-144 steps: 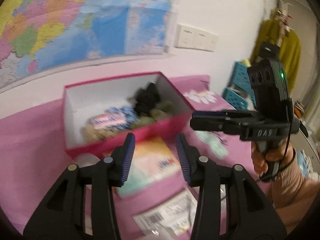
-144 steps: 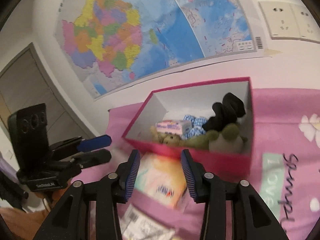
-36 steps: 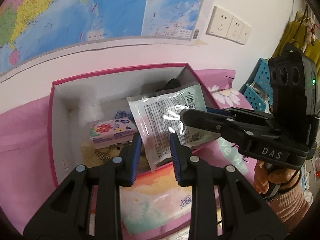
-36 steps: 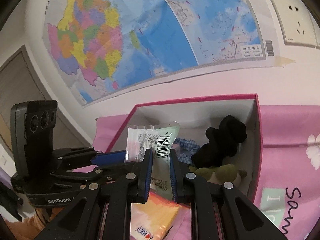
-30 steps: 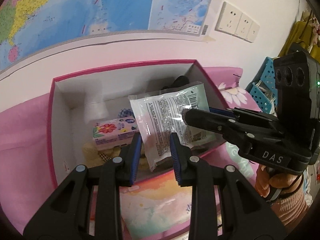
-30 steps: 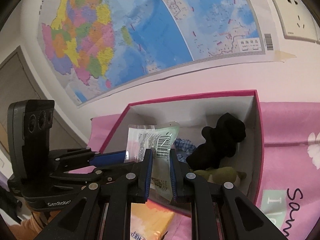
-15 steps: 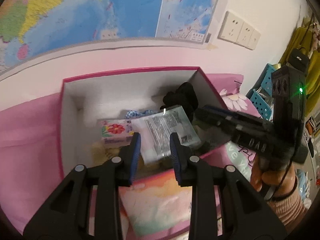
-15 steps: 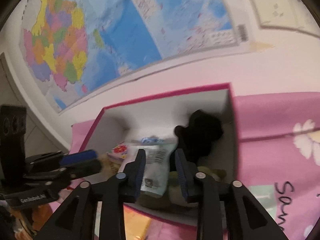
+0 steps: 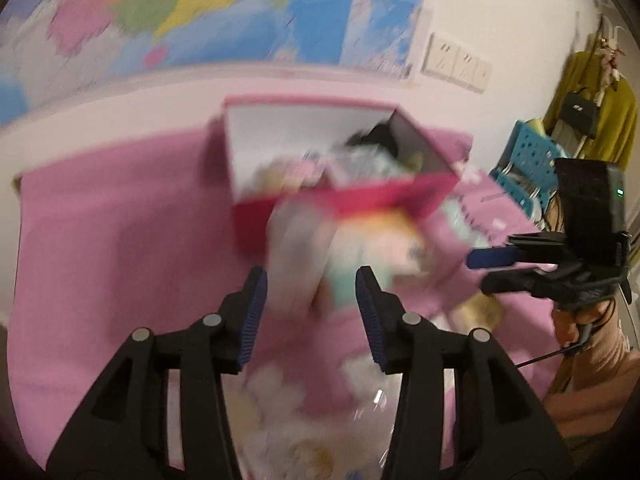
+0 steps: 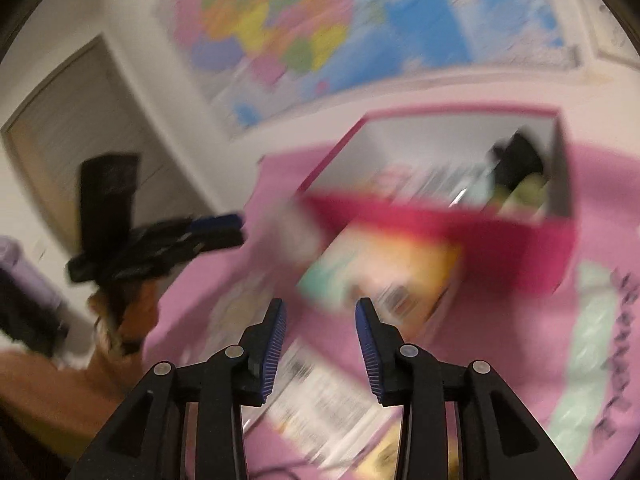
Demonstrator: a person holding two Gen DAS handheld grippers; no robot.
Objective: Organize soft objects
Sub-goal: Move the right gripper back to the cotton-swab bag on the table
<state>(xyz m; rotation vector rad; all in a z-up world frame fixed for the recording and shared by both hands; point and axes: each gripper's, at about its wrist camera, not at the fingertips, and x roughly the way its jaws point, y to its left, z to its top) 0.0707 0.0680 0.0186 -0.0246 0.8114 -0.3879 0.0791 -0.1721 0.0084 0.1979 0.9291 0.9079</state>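
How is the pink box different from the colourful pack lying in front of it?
The pink box stands with upright walls and an open top, while the colourful pack lies flat. The pink box is larger and holds several soft things, including something black; the colourful pack holds nothing that shows. The box is plain red-pink outside; the pack is orange, yellow and teal. Both rest on the pink cloth, close together.

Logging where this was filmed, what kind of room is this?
Probably a room in a home: a pink flowered cloth covers the surface, a big colored map hangs on the wall, and a yellow garment and black handbag hang nearby.
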